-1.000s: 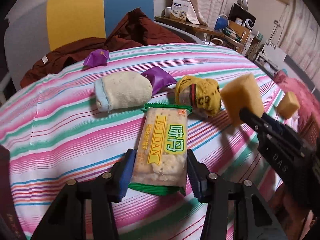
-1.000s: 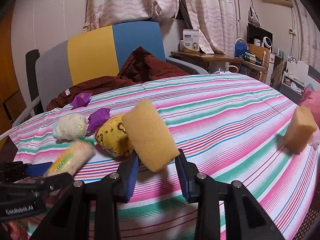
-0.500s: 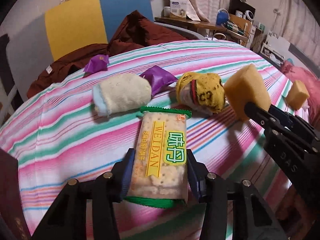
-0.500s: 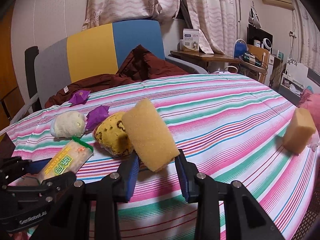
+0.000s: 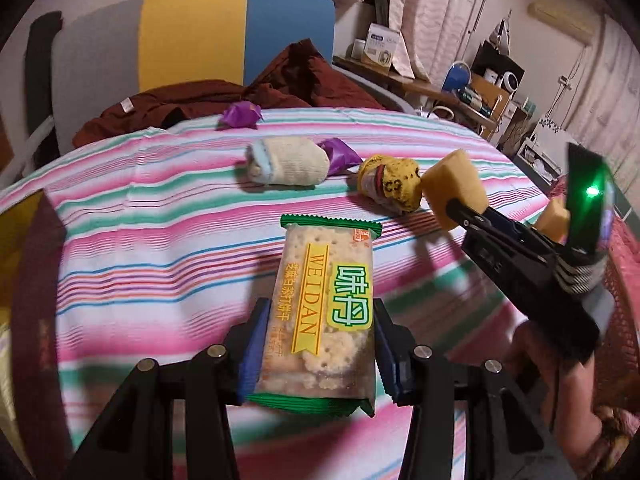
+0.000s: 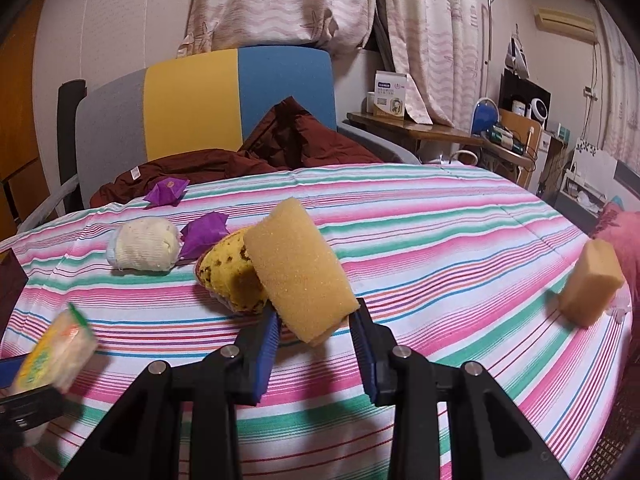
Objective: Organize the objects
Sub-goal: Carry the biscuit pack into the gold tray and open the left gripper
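The left gripper (image 5: 318, 354) angles down over a striped tablecloth (image 5: 160, 248), its blue pads clamped on both sides of a cracker packet (image 5: 326, 312), lifted clear of the cloth. To its right, the right gripper (image 6: 314, 344) tilts down too, pinching a yellow sponge (image 6: 300, 272) by its lower end, raised above the cloth. On the table lie one more sponge (image 6: 592, 282) well apart at the right edge, one cream rolled sock (image 6: 144, 250), one yellow rolled sock (image 6: 230, 276), and two purple wrappers (image 6: 166, 192).
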`<state>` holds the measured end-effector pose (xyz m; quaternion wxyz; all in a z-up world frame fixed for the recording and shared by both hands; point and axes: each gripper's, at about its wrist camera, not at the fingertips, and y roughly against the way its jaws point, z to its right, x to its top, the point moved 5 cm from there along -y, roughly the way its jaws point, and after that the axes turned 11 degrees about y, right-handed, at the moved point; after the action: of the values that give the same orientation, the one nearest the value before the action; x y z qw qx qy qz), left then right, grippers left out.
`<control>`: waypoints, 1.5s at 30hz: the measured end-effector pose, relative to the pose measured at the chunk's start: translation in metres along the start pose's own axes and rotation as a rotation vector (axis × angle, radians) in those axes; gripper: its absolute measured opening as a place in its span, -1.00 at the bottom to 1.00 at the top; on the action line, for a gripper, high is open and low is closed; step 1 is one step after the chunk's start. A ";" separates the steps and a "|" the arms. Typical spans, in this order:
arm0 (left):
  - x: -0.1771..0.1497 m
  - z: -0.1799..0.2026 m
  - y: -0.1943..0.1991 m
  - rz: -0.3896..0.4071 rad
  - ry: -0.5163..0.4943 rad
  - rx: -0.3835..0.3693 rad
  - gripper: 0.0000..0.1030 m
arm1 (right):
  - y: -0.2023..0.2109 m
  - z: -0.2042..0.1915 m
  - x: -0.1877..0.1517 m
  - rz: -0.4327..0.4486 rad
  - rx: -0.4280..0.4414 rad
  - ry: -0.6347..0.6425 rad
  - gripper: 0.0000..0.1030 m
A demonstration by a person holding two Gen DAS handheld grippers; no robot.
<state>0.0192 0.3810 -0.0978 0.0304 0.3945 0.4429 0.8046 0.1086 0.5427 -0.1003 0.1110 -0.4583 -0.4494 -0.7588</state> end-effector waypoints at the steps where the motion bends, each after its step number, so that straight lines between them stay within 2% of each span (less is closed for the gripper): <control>1: -0.002 -0.002 0.005 0.009 -0.005 0.006 -0.06 | 0.000 0.000 0.001 0.002 -0.002 0.003 -0.33; 5: -0.013 -0.016 0.024 0.024 0.003 0.019 -0.06 | 0.003 -0.005 0.003 0.016 -0.009 0.029 -0.33; 11: -0.022 -0.047 0.056 0.063 0.084 0.021 -0.06 | 0.012 -0.013 0.007 0.058 -0.014 0.077 -0.33; 15: -0.023 -0.072 0.080 0.109 0.132 0.049 -0.06 | 0.014 -0.022 0.009 0.068 -0.017 0.120 -0.33; 22: -0.013 -0.135 0.125 0.204 0.255 0.125 -0.06 | 0.020 -0.041 0.010 0.086 0.010 0.206 -0.33; 28: -0.008 -0.201 0.149 0.233 0.361 0.208 -0.06 | 0.024 -0.065 0.009 0.081 0.038 0.305 -0.33; 34: -0.007 -0.262 0.161 0.221 0.469 0.288 -0.06 | 0.038 -0.092 0.006 0.085 0.107 0.380 -0.34; 38: -0.010 -0.302 0.161 0.179 0.562 0.341 -0.06 | 0.051 -0.109 0.008 0.080 0.188 0.348 -0.34; 45: -0.016 -0.347 0.148 0.096 0.629 0.398 -0.05 | 0.083 -0.143 0.021 0.099 0.328 0.294 -0.34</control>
<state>-0.1553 0.0458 -0.1009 -0.2221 0.1466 0.5594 0.7850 0.0600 0.3879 -0.0604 0.2852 -0.3401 -0.5228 -0.7278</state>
